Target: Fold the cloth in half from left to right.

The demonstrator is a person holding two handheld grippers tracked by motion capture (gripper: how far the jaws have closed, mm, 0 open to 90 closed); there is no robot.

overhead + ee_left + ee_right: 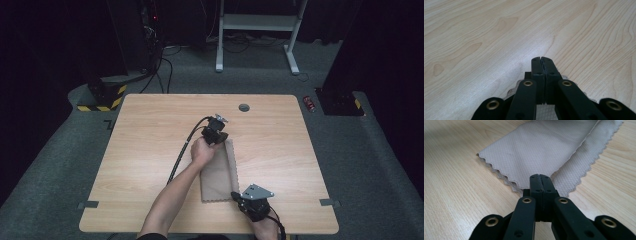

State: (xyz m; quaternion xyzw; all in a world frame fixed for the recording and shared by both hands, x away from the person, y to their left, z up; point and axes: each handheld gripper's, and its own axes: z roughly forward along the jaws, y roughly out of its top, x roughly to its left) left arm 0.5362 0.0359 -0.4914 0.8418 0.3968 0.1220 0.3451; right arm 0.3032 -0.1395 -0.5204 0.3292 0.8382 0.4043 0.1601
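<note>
**Both claws pinched on opposite ends of a folded cloth**

A tan cloth (218,172) with a scalloped edge lies folded lengthwise near the middle of the wooden table (150,130), its long axis running away from the person, leaning slightly to the right. The left gripper (216,134) sits at the far end, jaws pressed together; in its own view a sliver of cloth (547,112) shows under the closed tips, so it looks clenched on that far edge. The right gripper (239,199) is at the near right corner, jaws likewise clamped, with the cloth (544,147) stretching away ahead of them, two layers visible. Each claw therefore has its end right at the tips, and the strip spans the gap between them; any next fold or lift would, I judge, run along that axis, near end toward far end.

The tabletop is pale wood grain with a round cable port (244,107) at the back. Beyond it, grey carpet, a white desk frame (257,30), dark curtains and hazard-striped bases (102,100).
</note>
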